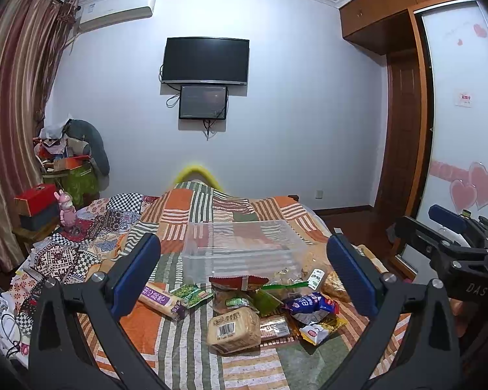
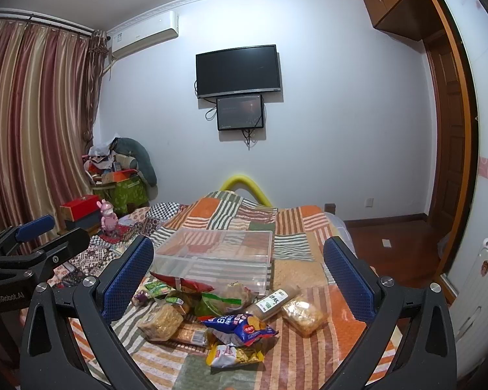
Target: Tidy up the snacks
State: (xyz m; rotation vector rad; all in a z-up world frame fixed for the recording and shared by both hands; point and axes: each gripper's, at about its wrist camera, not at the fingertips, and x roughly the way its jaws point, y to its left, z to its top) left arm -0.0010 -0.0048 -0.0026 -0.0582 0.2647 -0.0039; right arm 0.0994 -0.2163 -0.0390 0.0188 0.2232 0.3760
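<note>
A heap of snack packets lies on the striped patchwork bedspread [image 1: 185,344]: a tan bread pack with a barcode [image 1: 233,329], a blue packet [image 1: 310,306] [image 2: 239,324], a purple-labelled roll [image 1: 162,299], a yellow bag [image 2: 233,355] and a clear bag of golden snacks [image 2: 304,316]. Behind them stands an empty clear plastic bin [image 1: 244,249] [image 2: 216,258]. My left gripper [image 1: 244,274] hovers open above the heap, nothing between its fingers. My right gripper [image 2: 239,274] is open too, over the same heap, and its body shows at the right in the left wrist view [image 1: 452,247].
A cluttered side table with a red box [image 1: 35,199] and a pink toy [image 1: 67,209] stands left of the bed. Striped curtains [image 2: 32,123] hang at left. A wardrobe and door [image 1: 406,123] line the right; wooden floor [image 2: 393,243] lies beyond the bed.
</note>
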